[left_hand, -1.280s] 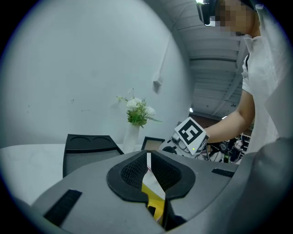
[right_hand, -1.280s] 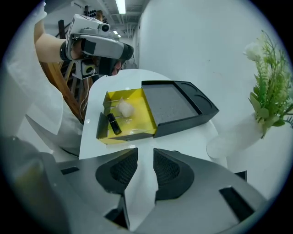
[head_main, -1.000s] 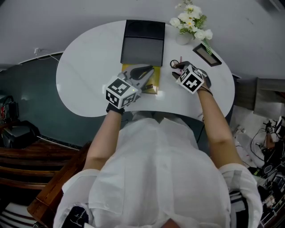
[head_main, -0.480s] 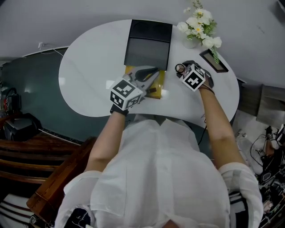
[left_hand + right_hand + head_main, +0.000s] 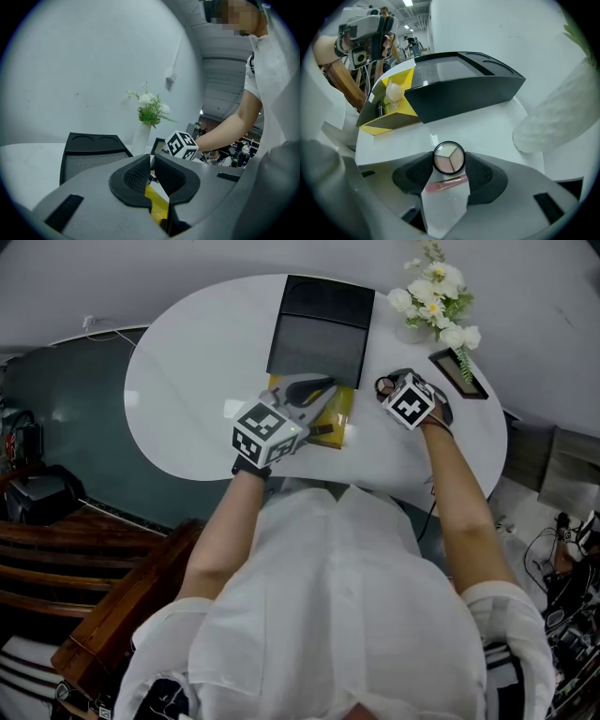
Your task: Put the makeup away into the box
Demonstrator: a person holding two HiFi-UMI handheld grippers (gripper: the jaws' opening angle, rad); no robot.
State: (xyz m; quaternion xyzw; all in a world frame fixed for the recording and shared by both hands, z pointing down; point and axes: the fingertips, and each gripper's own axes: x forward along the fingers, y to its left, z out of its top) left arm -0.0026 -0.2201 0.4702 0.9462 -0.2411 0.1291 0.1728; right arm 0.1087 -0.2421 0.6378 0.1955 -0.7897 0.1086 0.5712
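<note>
Head view: the left gripper (image 5: 322,388) sits at the yellow box (image 5: 339,420) on the counter (image 5: 187,381), and the right gripper (image 5: 386,388) points down just beside the box. Left gripper view alone shows its jaws closed on the box's yellow wall. Right gripper view alone shows a round compact (image 5: 449,157) lying on the counter between wide-spread jaws that have just been closing slightly, with a pink stick (image 5: 445,183) beside it.
</note>
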